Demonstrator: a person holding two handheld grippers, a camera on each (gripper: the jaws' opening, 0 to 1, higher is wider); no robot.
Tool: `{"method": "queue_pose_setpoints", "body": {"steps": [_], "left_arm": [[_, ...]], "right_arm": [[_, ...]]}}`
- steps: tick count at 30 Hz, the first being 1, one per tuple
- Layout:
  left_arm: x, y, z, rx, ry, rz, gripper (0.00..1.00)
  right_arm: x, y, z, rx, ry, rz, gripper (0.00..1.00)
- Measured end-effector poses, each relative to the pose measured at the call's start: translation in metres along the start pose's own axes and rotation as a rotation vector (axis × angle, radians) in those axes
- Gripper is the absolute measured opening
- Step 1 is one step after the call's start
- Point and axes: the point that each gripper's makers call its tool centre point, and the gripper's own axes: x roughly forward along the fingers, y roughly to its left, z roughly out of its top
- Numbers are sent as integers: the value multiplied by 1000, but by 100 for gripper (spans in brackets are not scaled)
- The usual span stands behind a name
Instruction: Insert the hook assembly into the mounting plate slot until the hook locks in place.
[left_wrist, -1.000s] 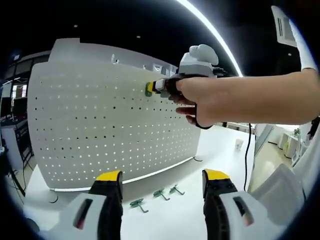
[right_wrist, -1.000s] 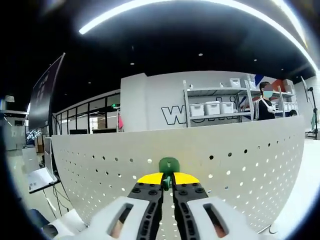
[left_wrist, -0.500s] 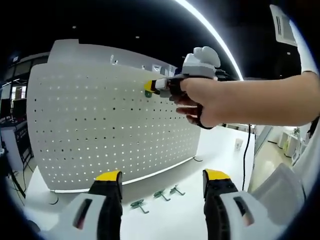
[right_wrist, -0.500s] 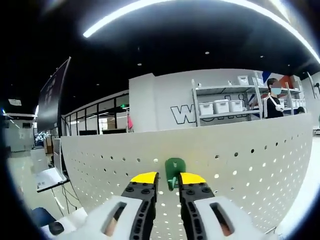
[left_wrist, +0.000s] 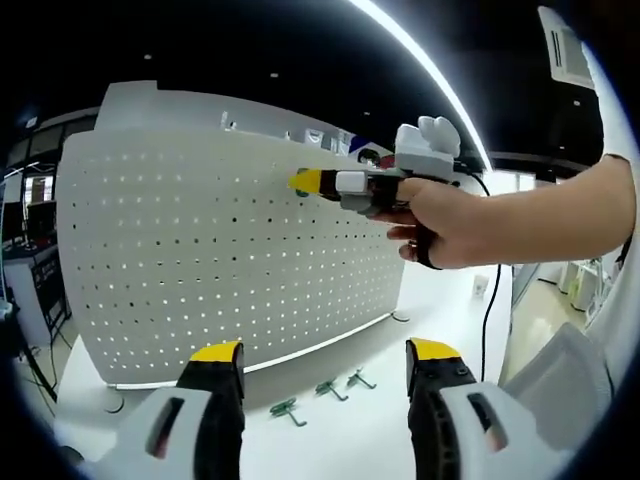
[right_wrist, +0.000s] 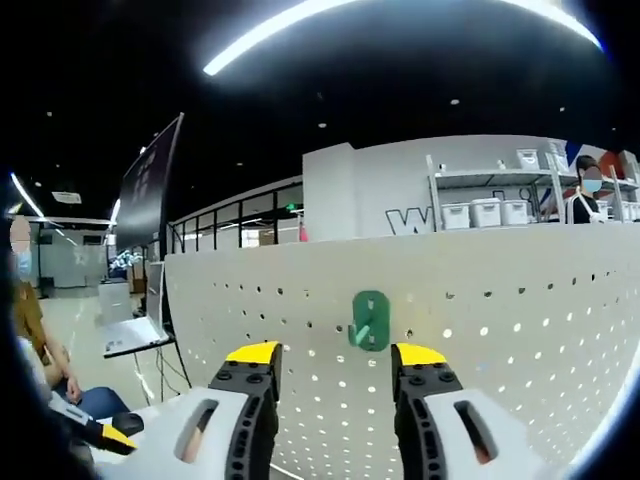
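On the pegboard (right_wrist: 520, 330), green hook (right_wrist: 369, 320) hangs upright, prong toward camera.

We see our right gripper (right_wrist: 331, 357) now spread wide, where a second ago it pinched the green hook (right_wrist: 369, 320). The hook hangs alone on the pegboard (right_wrist: 520, 330), and the gripper sits drawn back from it.

Hook: green hook (right_wrist: 369, 320) is hanging on the pegboard (right_wrist: 520, 310).
My right gripper (right_wrist: 338, 356): jaws are standing apart, flanking the hook.
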Motion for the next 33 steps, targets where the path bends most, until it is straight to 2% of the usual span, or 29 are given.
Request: {"method": "queue_pose_setpoints", "body": {"steps": [3, 7, 11, 13, 16, 18, 19, 25, 33], "left_arm": [[-1, 0, -1, 4, 0, -2, 68], [-1, 1, -2, 3, 3, 1, 68], [-1, 2, -1, 6, 1, 2, 68], [-1, 3, 0, 6, -1, 4, 68], [-2, 4, -1, 12, 1, 3, 69], [-2, 3, -2, 19, 5, -7, 69], [-3, 4, -3, 20, 6, -7, 69], [-4, 4, -3, 47, 14, -25, 70], [-4, 7, -3, 39, 13, -25, 71]], "right_arm": [[-2, 5, 1, 32, -18, 43, 52], [-2, 5, -1, 3, 3, 44, 52], [-7, 3, -1, 27, -7, 50, 52], [-11, 4, -5, 10, 2, 65, 53], [-20, 7, -5, -4, -16, 102, 53], [-26, 8, -8, 59, -22, 133, 53], [-30, 4, -10, 72, -16, 125, 54], [-48, -2, -19, 47, 0, 138, 54], [-67, -4, -31, 26, 27, 165, 56]]}}
